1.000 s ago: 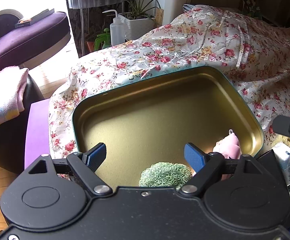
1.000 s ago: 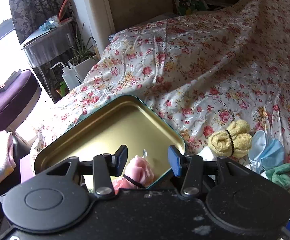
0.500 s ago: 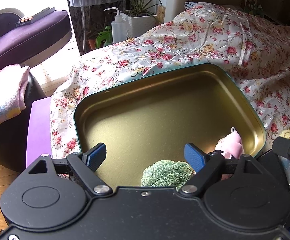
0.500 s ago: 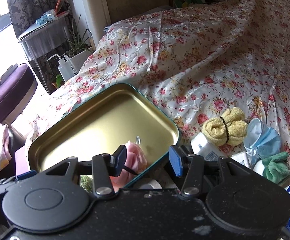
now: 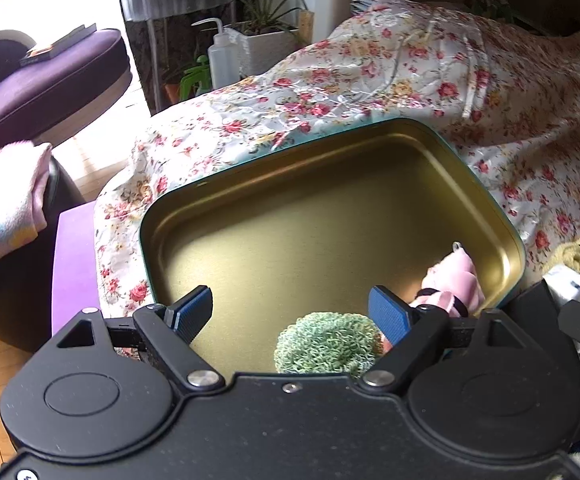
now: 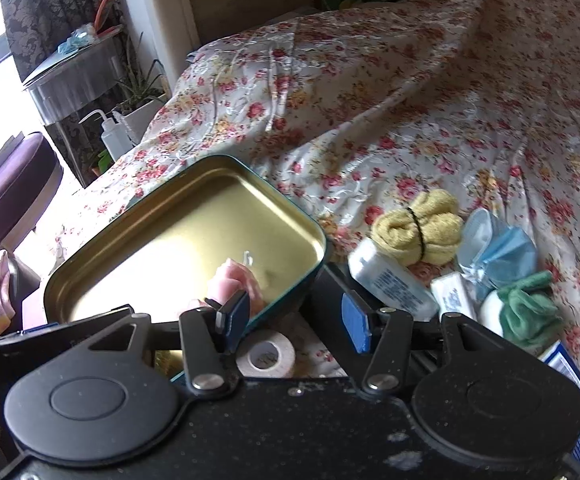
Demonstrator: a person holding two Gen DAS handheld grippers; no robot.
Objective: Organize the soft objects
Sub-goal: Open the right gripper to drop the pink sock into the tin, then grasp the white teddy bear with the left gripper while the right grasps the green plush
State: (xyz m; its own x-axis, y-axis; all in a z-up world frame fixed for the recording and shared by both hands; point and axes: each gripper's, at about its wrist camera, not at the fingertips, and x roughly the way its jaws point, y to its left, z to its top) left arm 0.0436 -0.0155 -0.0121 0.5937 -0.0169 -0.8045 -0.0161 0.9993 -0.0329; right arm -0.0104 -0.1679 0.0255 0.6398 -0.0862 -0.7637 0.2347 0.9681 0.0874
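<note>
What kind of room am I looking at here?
Probably a home bedroom or living room: a bed-like surface under a floral satin cover, a purple upholstered seat by a bright window, and a potted plant in a white square pot.

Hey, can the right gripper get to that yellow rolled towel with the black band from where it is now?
Probably yes. The right gripper is open and holds nothing, and the yellow rolled towel lies uncovered on the floral bedspread ahead and to its right. A white bottle lies close in front of it, so coming down from above looks safest.
</note>
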